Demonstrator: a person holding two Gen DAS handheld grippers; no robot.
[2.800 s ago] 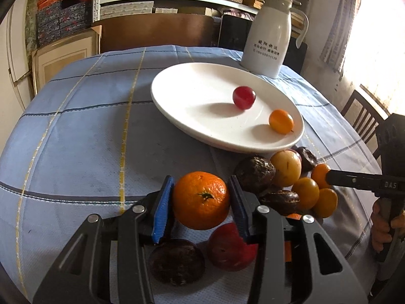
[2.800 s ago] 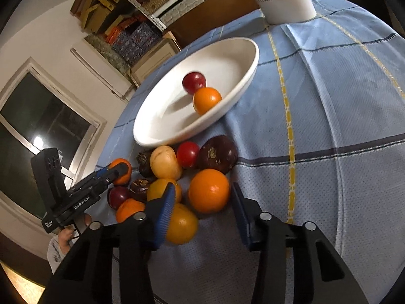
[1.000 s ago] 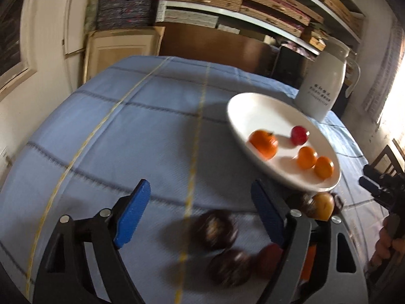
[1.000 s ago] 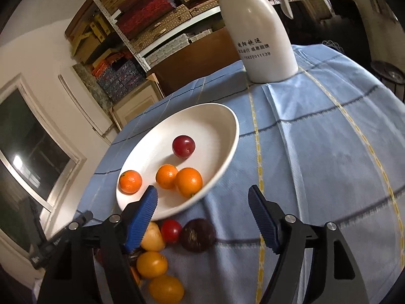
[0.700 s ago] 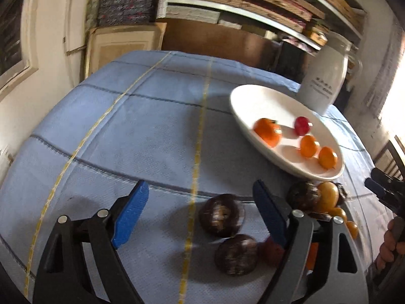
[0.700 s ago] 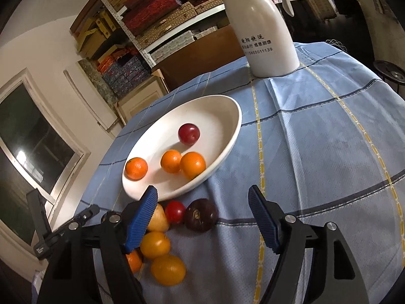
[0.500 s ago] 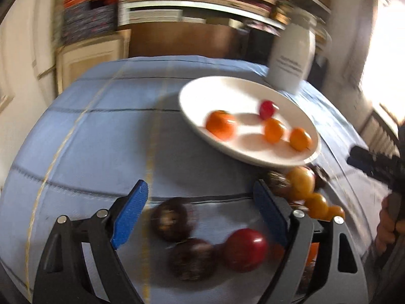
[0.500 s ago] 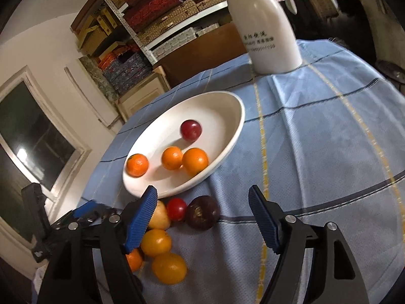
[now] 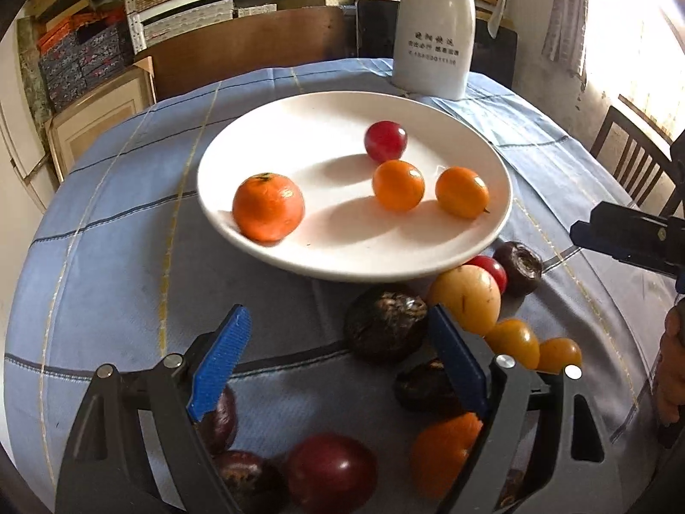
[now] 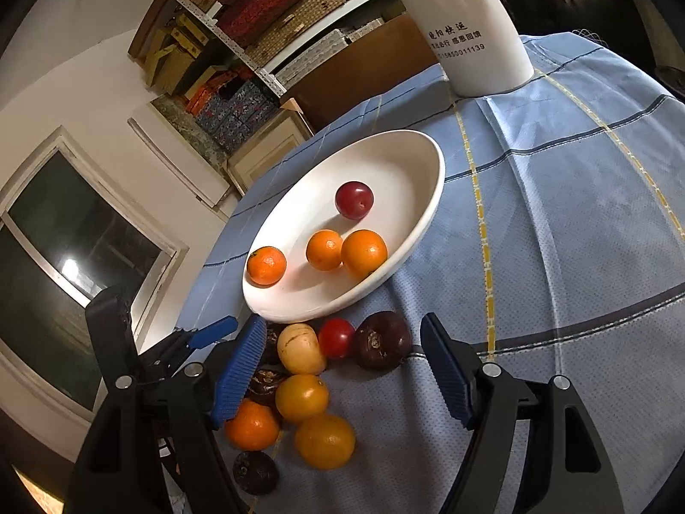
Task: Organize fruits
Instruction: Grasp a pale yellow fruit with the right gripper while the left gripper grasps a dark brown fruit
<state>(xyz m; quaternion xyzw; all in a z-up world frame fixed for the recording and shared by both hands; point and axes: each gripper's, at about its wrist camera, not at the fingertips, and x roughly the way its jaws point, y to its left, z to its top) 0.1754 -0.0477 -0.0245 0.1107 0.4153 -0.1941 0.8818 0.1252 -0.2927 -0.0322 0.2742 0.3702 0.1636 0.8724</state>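
Observation:
A white plate (image 9: 492, 162) holds a mandarin (image 9: 267, 207), a red plum (image 9: 385, 141) and two small oranges (image 9: 398, 185). Loose fruit lies on the cloth in front of it: a dark passion fruit (image 9: 385, 327), a yellow fruit (image 9: 465, 300), a cherry tomato (image 9: 490, 267), a large red plum (image 9: 332, 473) and more. My left gripper (image 9: 336, 325) hangs open and empty over this pile. My right gripper (image 10: 342, 330) is open and empty above the tomato (image 10: 336, 337), yellow fruit (image 10: 301, 348) and passion fruit (image 10: 382, 339), just before the plate (image 10: 428, 214).
A tall white jug (image 9: 434, 30) stands behind the plate on the blue checked tablecloth (image 9: 107, 235). A wooden chair (image 9: 629, 162) is at the right; shelves with boxes fill the back wall. A hand (image 9: 672, 364) holds the right gripper's handle.
The mandarin and an orange, held 2.8 s ago, now lie on the plate. Over the last second my left gripper swung right and rolled, facing the plate squarely. The right gripper barely moved.

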